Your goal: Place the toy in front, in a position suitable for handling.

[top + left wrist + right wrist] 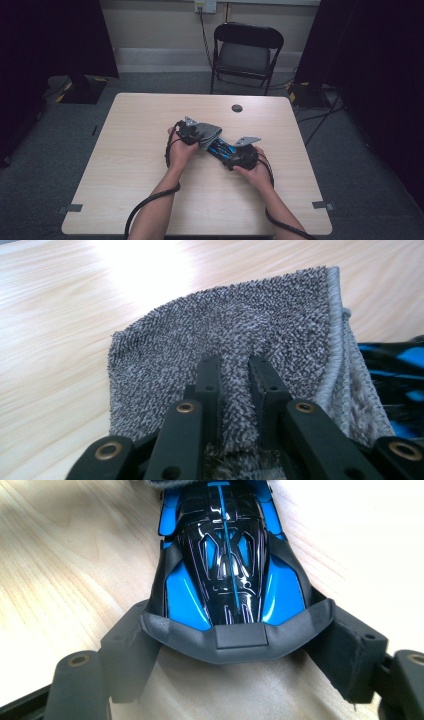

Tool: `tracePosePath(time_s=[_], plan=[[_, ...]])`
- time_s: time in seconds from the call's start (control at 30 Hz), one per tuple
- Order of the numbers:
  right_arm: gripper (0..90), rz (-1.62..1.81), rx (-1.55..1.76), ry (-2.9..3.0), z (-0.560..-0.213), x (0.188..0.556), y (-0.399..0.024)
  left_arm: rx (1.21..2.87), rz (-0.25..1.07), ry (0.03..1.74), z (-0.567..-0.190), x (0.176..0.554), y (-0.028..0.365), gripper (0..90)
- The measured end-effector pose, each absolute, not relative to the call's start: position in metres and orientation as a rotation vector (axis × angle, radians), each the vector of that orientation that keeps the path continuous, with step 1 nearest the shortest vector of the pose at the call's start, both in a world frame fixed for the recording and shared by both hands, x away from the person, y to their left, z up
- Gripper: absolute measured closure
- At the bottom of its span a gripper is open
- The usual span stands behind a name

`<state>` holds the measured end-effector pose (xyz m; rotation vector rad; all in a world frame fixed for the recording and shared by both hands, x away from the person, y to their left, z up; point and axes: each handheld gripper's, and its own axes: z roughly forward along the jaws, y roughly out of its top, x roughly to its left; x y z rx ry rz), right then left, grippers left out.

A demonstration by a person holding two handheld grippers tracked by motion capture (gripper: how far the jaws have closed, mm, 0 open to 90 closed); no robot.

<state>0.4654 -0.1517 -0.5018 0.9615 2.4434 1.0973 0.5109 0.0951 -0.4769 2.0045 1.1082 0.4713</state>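
Observation:
A blue and black toy car (225, 555) lies on the wooden table (140, 150), near its middle. My right gripper (240, 645) is shut on the car's rear, one jaw against each side of the black tail wing. A grey terry towel (225, 325) is draped over the car's front end. My left gripper (235, 365) is shut on a pinched fold of the towel. In the high view the left gripper (192, 132) holds the towel (209, 132) just left of the car (222, 149), and the right gripper (241, 156) sits at the car's near end. A blue part of the car (400, 375) peeks out beside the towel.
A small dark round cap (237, 108) is set in the tabletop behind the hands. A black folding chair (247, 50) stands beyond the far edge. Dark curtains hang at both sides. Cables trail from both grippers toward the near edge.

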Motion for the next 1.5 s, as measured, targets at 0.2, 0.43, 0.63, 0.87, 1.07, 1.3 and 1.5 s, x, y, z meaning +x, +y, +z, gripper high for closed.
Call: tracePosePath(time_s=[0.2, 0.43, 0.63, 0.87, 1.07, 1.3, 1.5], plan=[[24.4, 1.098, 0.962, 2.443, -0.502, 0.465, -0.152, 1.985, 0.461, 1.139, -0.481, 0.512, 0.107, 77.2], [24.4, 1.097, 0.961, 2.443, -0.502, 0.465, -0.152, 1.984, 0.464, 1.173, -0.486, 0.512, 0.116, 77.3], [24.4, 1.097, 0.961, 2.443, -0.502, 0.465, -0.152, 2.002, 0.492, 1.186, -0.487, 0.511, 0.127, 77.4], [24.4, 1.098, 0.961, 2.443, -0.502, 0.465, -0.152, 1.978, 0.513, 1.222, -0.485, 0.509, 0.14, 77.4], [24.4, 1.098, 0.961, 2.443, -0.502, 0.466, -0.152, 1.939, 0.534, 1.237, -0.474, 0.503, 0.158, 77.4], [24.4, 1.098, 0.961, 2.443, -0.502, 0.466, -0.152, 1.904, 0.532, 1.182, -0.456, 0.493, 0.16, 77.3], [24.4, 1.098, 0.961, 2.443, -0.502, 0.465, -0.152, 1.89, 0.514, 1.098, -0.441, 0.483, 0.146, 77.3]])
